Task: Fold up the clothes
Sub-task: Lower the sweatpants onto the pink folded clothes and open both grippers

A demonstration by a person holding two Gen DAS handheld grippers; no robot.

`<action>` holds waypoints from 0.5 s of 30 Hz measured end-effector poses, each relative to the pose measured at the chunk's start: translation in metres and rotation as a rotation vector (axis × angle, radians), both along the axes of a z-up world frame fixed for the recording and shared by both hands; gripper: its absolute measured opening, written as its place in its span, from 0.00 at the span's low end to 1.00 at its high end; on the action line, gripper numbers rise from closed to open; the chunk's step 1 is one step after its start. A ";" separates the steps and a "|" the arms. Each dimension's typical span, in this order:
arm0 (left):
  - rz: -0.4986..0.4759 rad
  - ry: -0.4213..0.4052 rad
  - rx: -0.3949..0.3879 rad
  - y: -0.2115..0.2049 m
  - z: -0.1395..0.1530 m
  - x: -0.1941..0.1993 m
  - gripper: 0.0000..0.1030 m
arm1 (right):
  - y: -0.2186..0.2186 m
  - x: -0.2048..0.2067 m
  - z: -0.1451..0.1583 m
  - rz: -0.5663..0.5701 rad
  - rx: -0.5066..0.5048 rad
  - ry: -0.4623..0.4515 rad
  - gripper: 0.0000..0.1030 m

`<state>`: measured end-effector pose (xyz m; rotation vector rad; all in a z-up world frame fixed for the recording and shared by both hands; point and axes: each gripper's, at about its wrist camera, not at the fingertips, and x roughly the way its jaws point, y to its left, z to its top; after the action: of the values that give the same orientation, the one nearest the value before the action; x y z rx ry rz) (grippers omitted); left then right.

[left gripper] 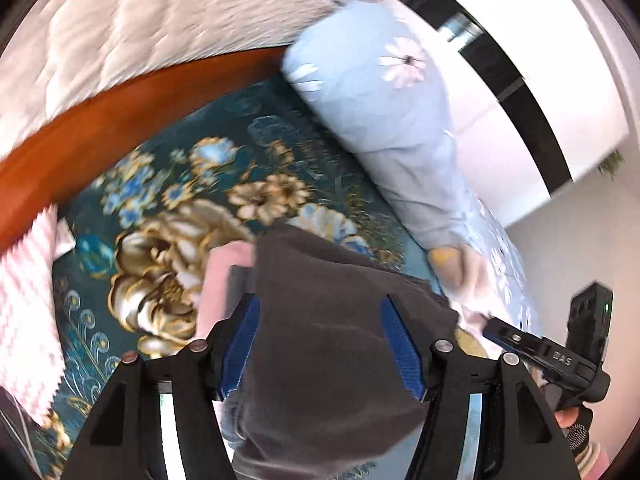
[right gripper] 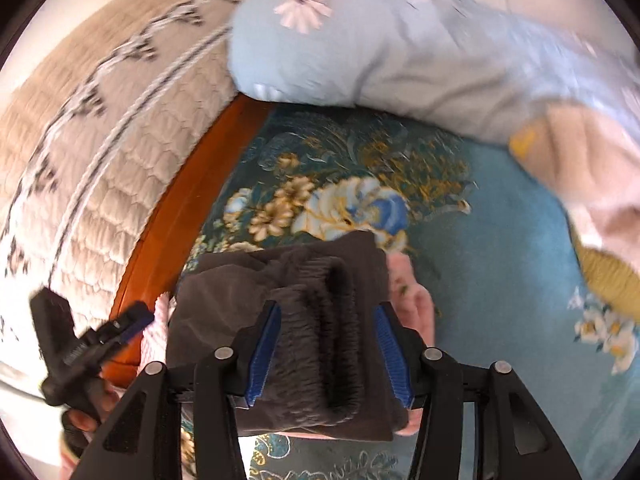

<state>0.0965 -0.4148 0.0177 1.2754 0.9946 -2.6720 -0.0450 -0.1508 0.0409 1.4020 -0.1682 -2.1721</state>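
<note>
at the far left of my left camera a pink-and-white zigzag cloth [left gripper: 24,312] lies on the teal flowered bedspread [left gripper: 160,184], below the orange wooden rail [left gripper: 120,120]. my left claw [left gripper: 320,344] stands apart around the folded dark grey shorts [left gripper: 332,320], which sit on a pink garment [left gripper: 224,276]; whether its pads press the fabric i cannot tell. my right claw [right gripper: 328,352] straddles the ribbed waistband [right gripper: 320,320], grip unclear. a pale blue flowered pillow [left gripper: 372,92] lies at the right.
</note>
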 end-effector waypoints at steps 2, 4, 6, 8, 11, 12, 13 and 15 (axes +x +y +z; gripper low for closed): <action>-0.057 0.000 -0.028 0.015 0.002 0.000 0.62 | -0.013 0.012 0.005 0.060 -0.002 0.038 0.24; -0.109 -0.003 -0.050 0.028 0.001 0.001 0.62 | -0.025 0.029 0.006 0.135 0.034 0.087 0.17; -0.139 -0.032 -0.069 0.038 -0.012 -0.001 0.62 | -0.032 0.037 -0.004 0.177 0.094 0.090 0.16; -0.143 -0.076 -0.084 0.042 -0.028 -0.007 0.62 | -0.036 0.040 -0.021 0.191 0.172 0.081 0.15; -0.144 -0.094 -0.078 0.043 -0.044 -0.012 0.62 | -0.030 0.029 -0.045 0.123 0.174 0.009 0.10; -0.146 -0.095 -0.079 0.043 -0.047 -0.013 0.62 | -0.029 0.026 -0.049 0.106 0.167 -0.009 0.10; -0.147 -0.098 -0.080 0.042 -0.048 -0.014 0.62 | -0.027 0.022 -0.052 0.089 0.159 -0.027 0.10; -0.149 -0.105 -0.082 0.042 -0.051 -0.017 0.62 | -0.030 0.017 -0.057 0.079 0.176 -0.042 0.09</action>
<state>0.0796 -0.3729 -0.0335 1.5109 0.7988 -2.6857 -0.0276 -0.1813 -0.0156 1.5240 0.0634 -2.1363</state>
